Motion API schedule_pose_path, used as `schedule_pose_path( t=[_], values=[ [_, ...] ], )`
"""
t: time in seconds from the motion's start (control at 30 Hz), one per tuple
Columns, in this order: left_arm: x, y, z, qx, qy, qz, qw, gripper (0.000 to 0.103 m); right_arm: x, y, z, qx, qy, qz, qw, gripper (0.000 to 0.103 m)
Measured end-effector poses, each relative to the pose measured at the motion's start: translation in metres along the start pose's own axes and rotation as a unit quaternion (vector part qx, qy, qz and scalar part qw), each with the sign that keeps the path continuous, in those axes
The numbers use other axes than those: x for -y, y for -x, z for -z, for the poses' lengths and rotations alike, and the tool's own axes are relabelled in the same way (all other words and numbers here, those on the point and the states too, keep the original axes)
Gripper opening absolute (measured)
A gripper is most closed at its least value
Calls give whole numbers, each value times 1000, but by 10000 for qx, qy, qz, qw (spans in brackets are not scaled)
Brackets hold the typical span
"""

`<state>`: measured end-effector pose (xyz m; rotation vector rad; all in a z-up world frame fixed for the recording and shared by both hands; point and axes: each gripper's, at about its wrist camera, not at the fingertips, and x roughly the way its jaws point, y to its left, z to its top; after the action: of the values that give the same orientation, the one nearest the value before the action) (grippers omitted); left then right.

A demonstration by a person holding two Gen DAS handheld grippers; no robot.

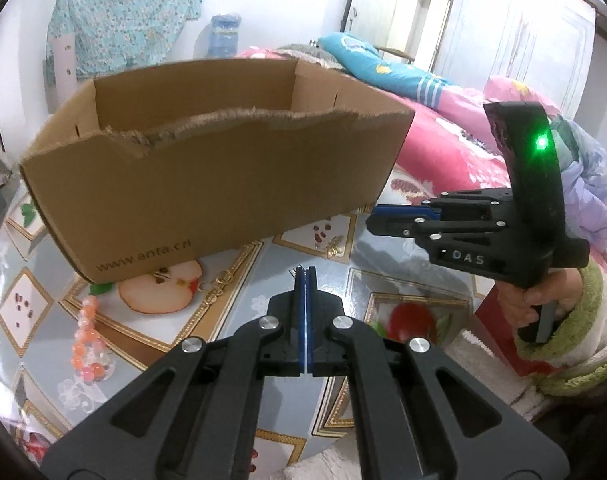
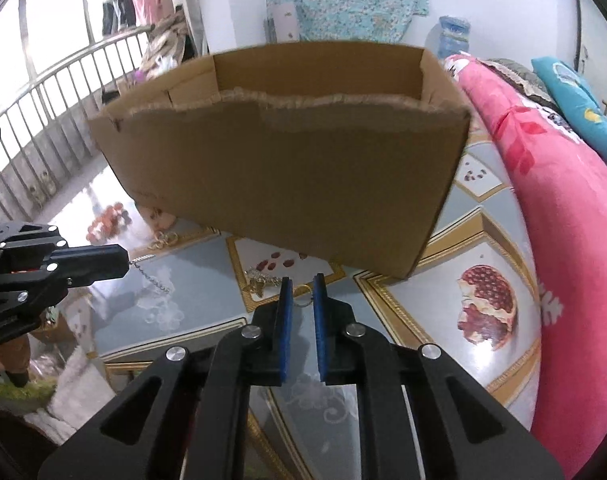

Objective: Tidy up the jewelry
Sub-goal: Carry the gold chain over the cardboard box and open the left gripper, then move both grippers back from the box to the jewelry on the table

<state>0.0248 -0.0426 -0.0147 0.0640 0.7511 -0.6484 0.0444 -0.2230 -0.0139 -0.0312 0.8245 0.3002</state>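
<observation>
The left hand-held gripper (image 1: pixel 304 276) fills the lower centre of the left wrist view, angled down at the table (image 1: pixel 403 280), its blue pads pressed together with nothing between them. In the right wrist view it enters from the left edge, and a thin chain (image 2: pixel 151 280) lies on the table just past its tip; whether they touch I cannot tell.

The right hand-held gripper (image 2: pixel 302 284) sits at lower centre of its own view, also tilted down. Its pads stand a narrow gap apart, and a small gold ring (image 2: pixel 303 298) shows in that gap at the tips; the pads do not visibly press on it. In the left wrist view this gripper reaches in from the right, held by a hand (image 1: pixel 539 300) in a green-edged sleeve (image 1: pixel 583 320).

An open cardboard box (image 2: pixel 287 184) with a ragged near rim stands on the table across the upper middle of both views. Its inside is hidden behind the near wall.

Jewelry lies on the table outside the box: a gold piece (image 2: pixel 259 280) near the box's front, just left of the right gripper's tips; another gold piece (image 2: pixel 163 239) by the box's lower left corner; an orange bead string (image 1: pixel 88 344) at lower left of the left wrist view.

A pink quilt (image 2: pixel 563 220) borders the table's right edge. Bare table lies between the grippers and the box.
</observation>
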Motion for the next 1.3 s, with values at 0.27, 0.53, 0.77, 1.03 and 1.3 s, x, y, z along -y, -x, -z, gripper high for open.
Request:
schedule_pose_path(
  t=[0.27, 0.53, 0.77, 1.03, 1.3],
  values=[
    [3, 40, -21, 523, -49, 35, 9986, 0, -1, 47, -21, 619, -149, -302, 9975, 10],
    [-2, 69, -79, 1017, -156, 133, 9946, 0, -2, 78, -79, 1316, 26, -684, 9889, 11],
    [-24, 24, -132, 627, 139, 48, 9979, 0, 15, 32, -119, 857, -185, -843, 9926, 11],
    [-39, -39, -153, 41, 275, -368, 9989, 2, 13, -8, -143, 597, -39, -504, 9969, 12],
    [-44, -41, -147, 78, 404, -643, 9971, 24, 17, -10, -136, 683, -54, -494, 9964, 26]
  ],
)
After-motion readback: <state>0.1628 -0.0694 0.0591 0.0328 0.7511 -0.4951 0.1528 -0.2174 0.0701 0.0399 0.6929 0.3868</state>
